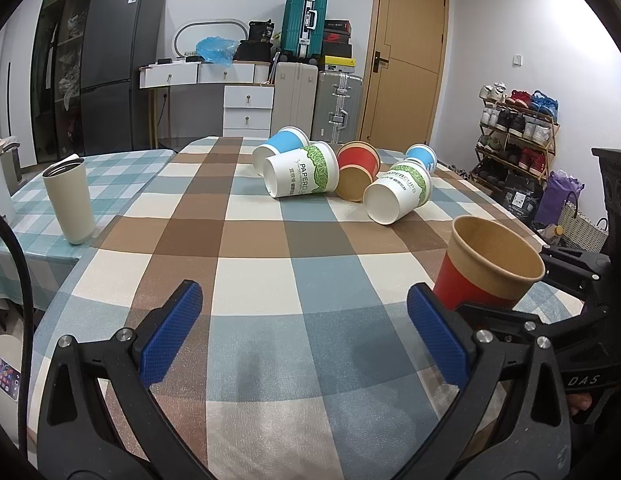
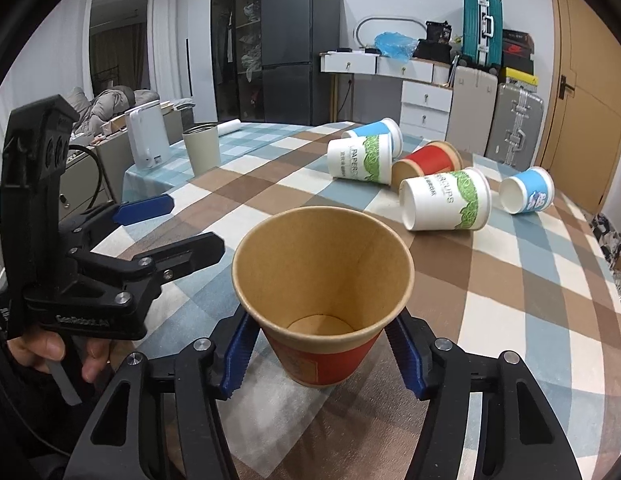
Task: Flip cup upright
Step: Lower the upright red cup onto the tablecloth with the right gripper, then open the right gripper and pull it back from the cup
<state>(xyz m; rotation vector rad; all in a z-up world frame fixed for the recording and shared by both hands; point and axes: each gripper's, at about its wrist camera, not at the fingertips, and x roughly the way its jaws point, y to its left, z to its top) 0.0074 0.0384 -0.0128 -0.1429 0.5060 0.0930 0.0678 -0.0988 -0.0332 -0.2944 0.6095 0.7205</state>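
A red paper cup with a brown inside [image 2: 326, 356] stands mouth up between the blue pads of my right gripper [image 2: 322, 354], which is shut on its lower wall, its base at or just above the checked tablecloth. The same cup [image 1: 486, 276] shows at the right in the left wrist view. My left gripper [image 1: 306, 332] is open and empty over the cloth, to the left of the cup. Several paper cups lie on their sides farther back: a green-leaf white one [image 2: 360, 160], a second one [image 2: 446, 200], a red one [image 2: 428, 164] and two blue ones [image 2: 528, 192].
A cream tumbler [image 1: 68, 200] stands on the adjoining teal-checked table at the left. A white appliance [image 2: 146, 140] stands behind it. The table's right edge [image 2: 606, 248] drops toward a shoe rack [image 1: 518, 128]. Suitcases and a dresser stand behind the table.
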